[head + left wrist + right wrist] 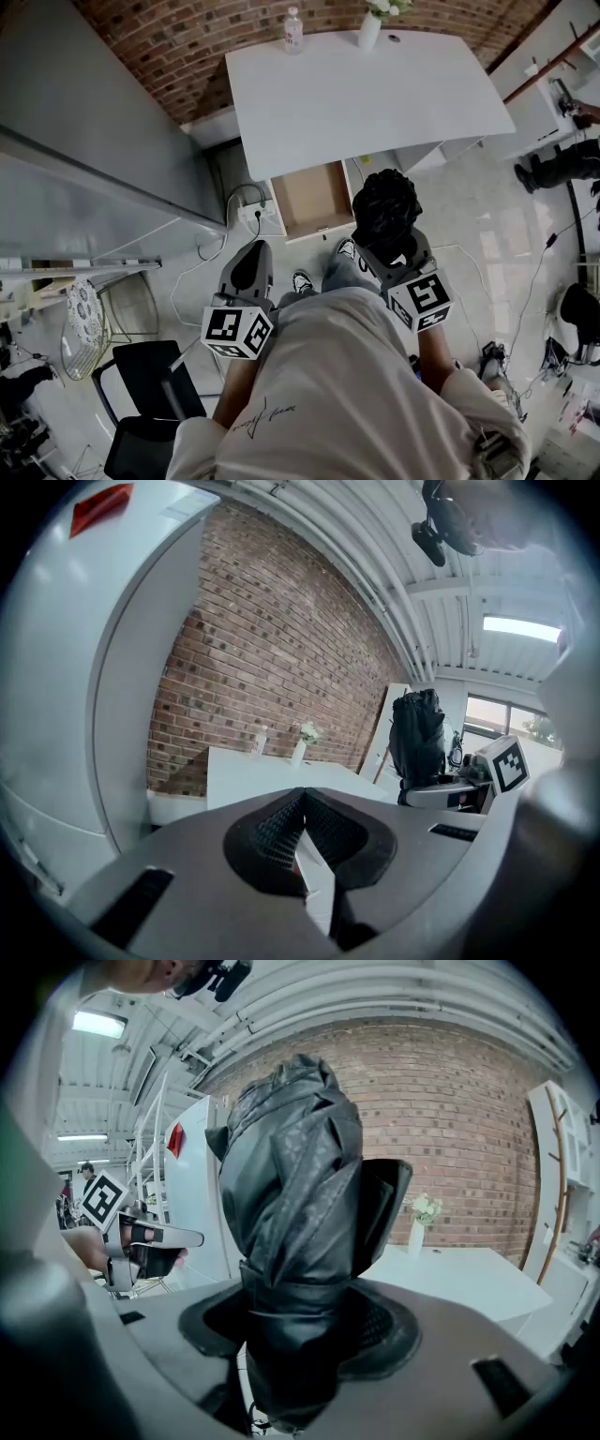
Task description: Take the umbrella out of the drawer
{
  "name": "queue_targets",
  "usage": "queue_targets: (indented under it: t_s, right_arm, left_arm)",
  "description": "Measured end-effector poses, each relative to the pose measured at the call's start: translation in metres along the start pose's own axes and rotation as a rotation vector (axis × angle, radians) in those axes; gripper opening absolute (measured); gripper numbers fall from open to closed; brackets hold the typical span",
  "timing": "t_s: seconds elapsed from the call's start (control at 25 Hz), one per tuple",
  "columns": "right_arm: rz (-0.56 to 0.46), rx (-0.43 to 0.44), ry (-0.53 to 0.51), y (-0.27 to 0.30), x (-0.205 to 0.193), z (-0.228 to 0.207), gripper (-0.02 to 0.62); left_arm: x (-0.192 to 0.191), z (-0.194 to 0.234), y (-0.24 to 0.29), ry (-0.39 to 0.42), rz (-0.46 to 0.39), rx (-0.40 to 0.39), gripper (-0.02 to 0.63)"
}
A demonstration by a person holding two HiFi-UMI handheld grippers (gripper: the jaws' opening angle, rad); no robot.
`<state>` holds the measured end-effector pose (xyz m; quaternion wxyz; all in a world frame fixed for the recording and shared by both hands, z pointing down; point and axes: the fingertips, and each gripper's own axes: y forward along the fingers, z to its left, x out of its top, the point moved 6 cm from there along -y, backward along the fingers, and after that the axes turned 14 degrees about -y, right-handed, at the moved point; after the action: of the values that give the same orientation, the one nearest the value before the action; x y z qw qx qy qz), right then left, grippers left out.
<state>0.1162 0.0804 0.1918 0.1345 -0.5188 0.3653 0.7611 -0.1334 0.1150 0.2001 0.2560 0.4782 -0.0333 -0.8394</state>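
Note:
A black folded umbrella (384,202) stands upright in my right gripper (388,246), whose jaws are shut on its lower part, in front of the person's body. In the right gripper view the umbrella (291,1185) fills the middle and hides the pads of the gripper (302,1335). Below and beyond it the drawer (309,202) of the white desk (366,94) hangs open, its wooden bottom bare. My left gripper (251,262) hovers at the left, shut with nothing in it; its pads (281,832) meet. From the left gripper view the umbrella (417,733) shows at the right.
A bottle (293,30) and a white vase (371,26) stand at the desk's far edge by the brick wall. A power strip with cables (253,214) lies left of the drawer. A black chair (150,394) is at lower left. A person (562,159) sits at right.

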Motion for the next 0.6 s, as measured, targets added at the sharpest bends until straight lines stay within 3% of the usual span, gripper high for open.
queue_targets:
  t_s: [0.6]
  right_arm:
    - [-0.013,0.029,0.012,-0.005,0.000,0.004,0.263]
  left_arm:
    - [0.003,-0.011,-0.006,-0.029,-0.013,-0.036,0.017]
